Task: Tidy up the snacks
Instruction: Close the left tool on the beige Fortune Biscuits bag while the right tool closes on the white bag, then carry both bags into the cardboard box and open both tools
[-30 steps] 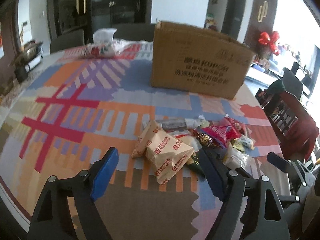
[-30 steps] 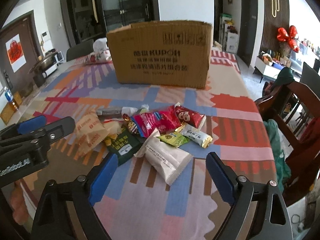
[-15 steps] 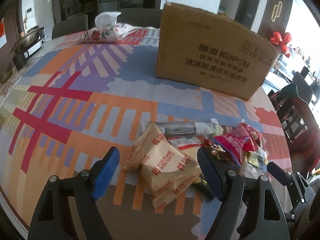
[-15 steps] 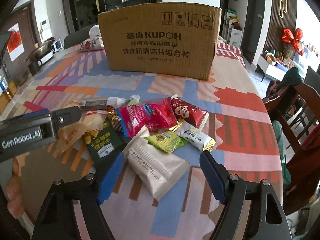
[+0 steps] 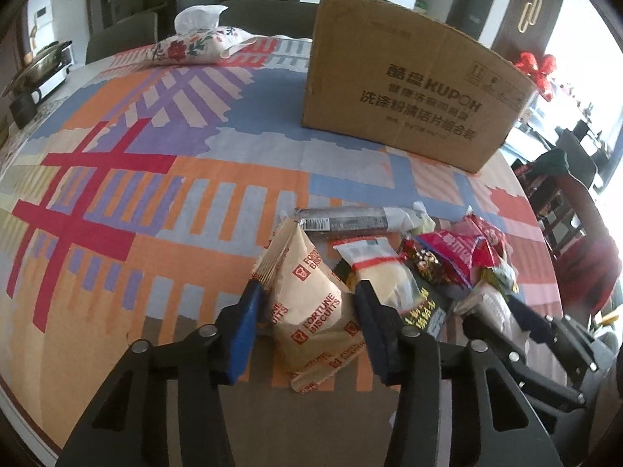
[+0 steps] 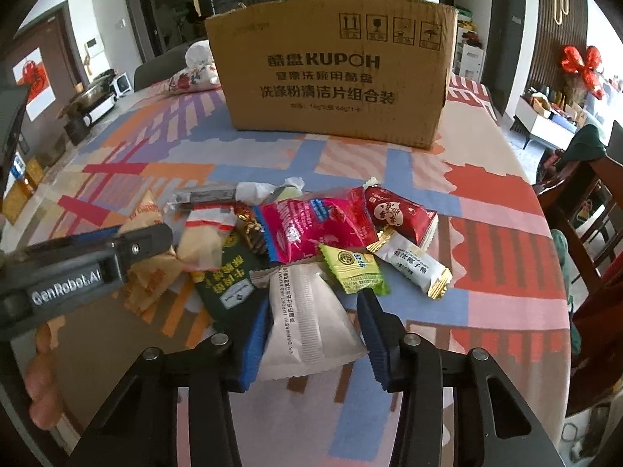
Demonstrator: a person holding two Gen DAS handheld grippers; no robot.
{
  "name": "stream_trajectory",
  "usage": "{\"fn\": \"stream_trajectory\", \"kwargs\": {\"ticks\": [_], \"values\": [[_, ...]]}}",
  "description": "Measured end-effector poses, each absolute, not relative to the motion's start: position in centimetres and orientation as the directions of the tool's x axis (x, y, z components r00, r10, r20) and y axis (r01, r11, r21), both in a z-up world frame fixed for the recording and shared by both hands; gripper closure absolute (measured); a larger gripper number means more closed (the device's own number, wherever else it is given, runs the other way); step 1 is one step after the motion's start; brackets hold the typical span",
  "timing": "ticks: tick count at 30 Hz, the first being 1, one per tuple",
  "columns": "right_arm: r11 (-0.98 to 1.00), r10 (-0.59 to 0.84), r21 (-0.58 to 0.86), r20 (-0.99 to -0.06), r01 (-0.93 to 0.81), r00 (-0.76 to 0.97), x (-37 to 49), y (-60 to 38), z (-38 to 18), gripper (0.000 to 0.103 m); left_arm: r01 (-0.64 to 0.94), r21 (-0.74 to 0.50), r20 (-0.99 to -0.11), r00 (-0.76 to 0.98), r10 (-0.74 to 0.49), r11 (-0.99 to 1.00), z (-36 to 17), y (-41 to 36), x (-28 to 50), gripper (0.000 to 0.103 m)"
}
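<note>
Beyond my reach: patterned tablecloth (image 5: 117,179) under everything; floral tissue pouch (image 5: 194,44) at its far edge; wooden chair (image 6: 584,210) to my right; red bow (image 6: 584,66) on the wall.

A home dining room: patterned tablecloth (image 5: 155,179), wooden chair (image 6: 584,210), tissue cover (image 5: 194,44).
</note>
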State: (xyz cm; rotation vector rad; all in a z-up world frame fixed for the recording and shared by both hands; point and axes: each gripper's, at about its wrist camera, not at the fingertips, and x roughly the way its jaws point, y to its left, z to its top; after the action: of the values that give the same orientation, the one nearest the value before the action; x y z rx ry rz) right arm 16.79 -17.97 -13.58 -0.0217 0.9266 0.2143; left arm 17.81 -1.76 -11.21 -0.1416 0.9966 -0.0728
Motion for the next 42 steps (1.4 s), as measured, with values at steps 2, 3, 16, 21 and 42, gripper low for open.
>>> {"fn": "stream_trajectory", "kwargs": {"ticks": [2,3,16,21,42], "values": [[0.978,0.172,0.065,-0.785,-0.197,0.595,16.3,-17.7,-13.0,0.057,0.008,-0.152,-0.826,0.549,-0.131,0.988,-11.1,-1.5,17.2,0.058],[0.978,0.172,0.062,-0.780,-0.199,0.602,16.0,-17.6,-12.7,0.057,0.012,-0.154,-0.823,0.552,-0.135,0.988,-11.0,-1.5,17.0,0.059],[0.973,0.203,0.072,-0.722,-0.220,0.662,14.1,-16.7,-9.1,0.057,0.085,-0.127,-0.734,0.662,-0.151,0.988,-6.6,-1.2,14.1,0.060],[0.971,0.211,0.063,-0.679,-0.230,0.703,14.1,-16.7,-6.9,0.057,0.127,-0.095,-0.690,0.706,-0.158,0.987,-4.2,-1.5,14.2,0.060],[0.979,0.199,0.063,-0.478,-0.193,0.856,21.6,-19.4,4.1,0.057,0.253,0.018,-0.515,0.832,-0.208,0.967,7.6,-3.6,22.3,0.060]]}}
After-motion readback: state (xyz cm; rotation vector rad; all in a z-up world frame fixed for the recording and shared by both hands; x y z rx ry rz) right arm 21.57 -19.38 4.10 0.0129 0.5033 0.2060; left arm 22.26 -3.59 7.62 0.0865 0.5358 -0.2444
